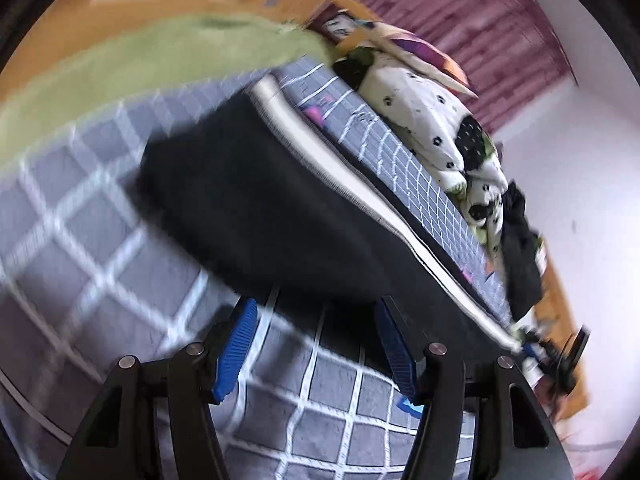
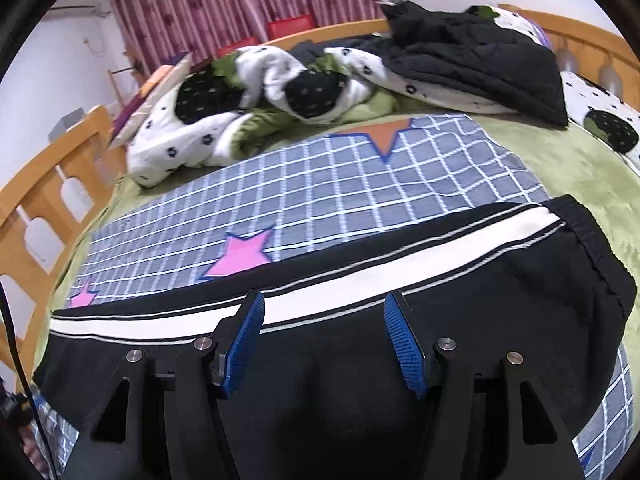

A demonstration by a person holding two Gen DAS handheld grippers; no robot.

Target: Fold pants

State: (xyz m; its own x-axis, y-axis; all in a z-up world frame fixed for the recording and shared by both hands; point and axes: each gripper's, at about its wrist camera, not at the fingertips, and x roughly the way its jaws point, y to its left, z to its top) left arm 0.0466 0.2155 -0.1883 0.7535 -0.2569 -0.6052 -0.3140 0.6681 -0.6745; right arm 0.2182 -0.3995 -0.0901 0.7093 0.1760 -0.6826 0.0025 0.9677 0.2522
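Note:
Black pants [image 2: 360, 360] with a white side stripe [image 2: 400, 264] lie flat across a grey checked sheet [image 2: 320, 200] on the bed. My right gripper [image 2: 324, 312] is open just above the pants, its blue pads [image 2: 404, 344] spread near the stripe, holding nothing. In the blurred, tilted left wrist view the pants [image 1: 260, 208] lie ahead with the stripe [image 1: 340, 160] along their far edge. My left gripper [image 1: 316, 316] is open at the pants' near edge, above the sheet [image 1: 320, 420], holding nothing.
A crumpled white, black and green quilt [image 2: 260, 92] and a black garment [image 2: 480, 60] lie at the far side of the bed. A green blanket [image 2: 580, 168] lies under the sheet. A wooden bed rail [image 2: 52, 168] runs along the left. Red curtains [image 2: 240, 0] hang behind.

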